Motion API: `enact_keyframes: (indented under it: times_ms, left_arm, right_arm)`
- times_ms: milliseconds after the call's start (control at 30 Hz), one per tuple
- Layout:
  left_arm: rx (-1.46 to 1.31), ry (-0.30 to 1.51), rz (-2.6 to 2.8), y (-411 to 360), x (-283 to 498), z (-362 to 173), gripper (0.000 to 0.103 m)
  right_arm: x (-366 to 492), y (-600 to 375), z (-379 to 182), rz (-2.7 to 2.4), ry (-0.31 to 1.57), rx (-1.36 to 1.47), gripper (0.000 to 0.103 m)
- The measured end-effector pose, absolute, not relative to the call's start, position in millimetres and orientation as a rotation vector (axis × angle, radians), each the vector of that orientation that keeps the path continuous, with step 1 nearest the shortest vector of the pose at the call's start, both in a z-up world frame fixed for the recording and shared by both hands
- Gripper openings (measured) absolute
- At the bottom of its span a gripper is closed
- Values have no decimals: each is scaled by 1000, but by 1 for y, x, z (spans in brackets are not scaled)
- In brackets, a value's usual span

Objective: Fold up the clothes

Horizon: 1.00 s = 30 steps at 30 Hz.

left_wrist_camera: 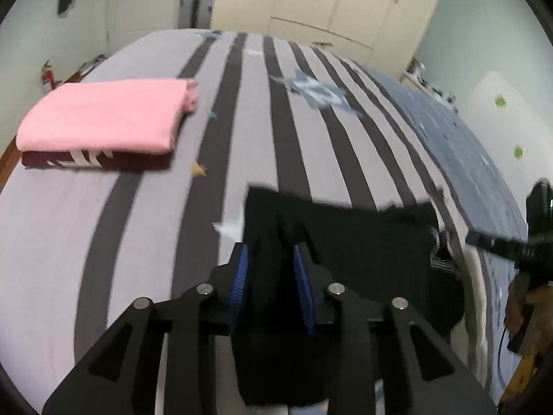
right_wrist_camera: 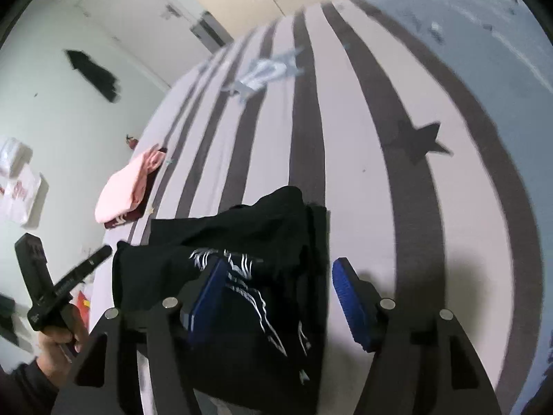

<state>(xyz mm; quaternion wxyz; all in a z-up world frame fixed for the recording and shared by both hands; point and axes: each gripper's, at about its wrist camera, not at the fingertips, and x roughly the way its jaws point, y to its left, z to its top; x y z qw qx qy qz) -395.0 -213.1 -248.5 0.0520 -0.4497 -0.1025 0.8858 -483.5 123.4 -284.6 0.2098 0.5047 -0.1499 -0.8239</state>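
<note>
Striped bedding fills both views: a pale lilac sheet (left_wrist_camera: 148, 207) with broad dark grey bands running away to the far side, soft and flat, dotted with printed stars — a big dark star (right_wrist_camera: 416, 141) on the right, a light blue patchwork star (left_wrist_camera: 316, 91) farther back. Along the right edge lies a blue-grey quilt (left_wrist_camera: 459, 145). Behind the bed stand cream wardrobes (left_wrist_camera: 328, 3) with small metal handles, and pale green walls close in the room. A red extinguisher (left_wrist_camera: 47, 77) sits by the left wall.

On the far left of the bed, a neat stack: a folded pink top (left_wrist_camera: 103, 114), smooth and square-edged, on a maroon garment (left_wrist_camera: 96, 160) with white stripes. Any lettering there is too blurred to read.

Now the action! A black garment (left_wrist_camera: 345, 242), white striped print showing on it, lies bunched at the near edge. The left gripper (left_wrist_camera: 271, 283), black frame with ribbed blue pads, has its jaws set narrow with black cloth between them; whether it truly pinches the cloth, I cannot tell. The right gripper (right_wrist_camera: 280, 297) stands wide, its left pad against the printed fabric, its right pad clear over the sheet. The left hand (right_wrist_camera: 57, 342) grips its handle at the near left.
</note>
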Motion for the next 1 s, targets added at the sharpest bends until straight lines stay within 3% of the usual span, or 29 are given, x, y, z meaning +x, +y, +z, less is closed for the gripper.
enact_keyframes:
  times_ms: [200,333,567,667,867,1000]
  left_arm:
    - [-1385,-296,2677,-208,-395,-260,35]
    - [-1372,-305,2671,-207,-398,-253,39]
    - [-1326,-396,2673,-219,-393,-249,49]
    - [-1314,-371,2666,-214,-397,-247,49]
    - [-1261,-459,2672,-220,-398,-237,55]
    - [-1305,-300,2658,-199,-406,-245,55]
  right_arm:
    - [-471,104,-299,-2319,-267,1375,61]
    - [-483,97,-306,-2329,-294,1363,58]
    - [-498,91,-309,-2322,-308,1371,30]
    - [-497,91,-308,-2329,-305,1368,27]
    - [-493,94,-307,-2332,-331,1364,28]
    - [-484,93,-305,-2336,-304,1337,30]
